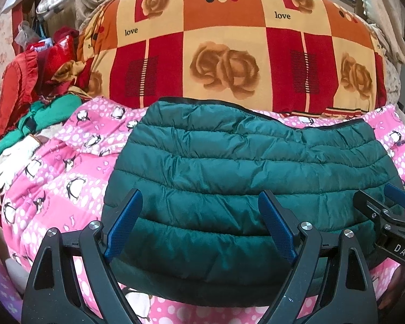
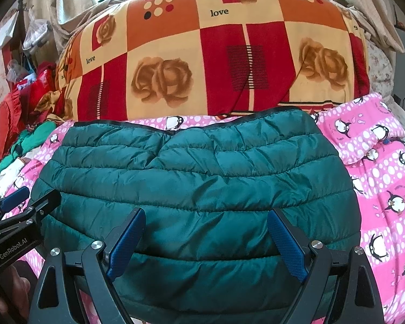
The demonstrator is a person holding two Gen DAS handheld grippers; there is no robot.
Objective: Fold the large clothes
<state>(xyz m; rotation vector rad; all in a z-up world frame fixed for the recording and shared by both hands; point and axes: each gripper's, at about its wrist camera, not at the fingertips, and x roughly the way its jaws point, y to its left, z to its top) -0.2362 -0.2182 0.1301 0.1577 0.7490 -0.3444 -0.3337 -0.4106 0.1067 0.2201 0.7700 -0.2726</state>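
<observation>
Left wrist: one green jacket (image 1: 245, 178).

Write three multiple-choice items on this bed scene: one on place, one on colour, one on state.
1. Where does the puffer jacket lie?
A. on the pink penguin blanket
B. on the floor
C. on a chair

2. What colour is the jacket?
A. red
B. dark green
C. white

3. How do the jaws of the left gripper and right gripper stand?
A. both shut on the jacket
B. one shut, one open
C. both open, holding nothing

Answers: 1 A, pink penguin print shows around the jacket; 2 B, its quilted fabric is dark green; 3 C, the blue pads stand wide apart above the jacket.
</observation>
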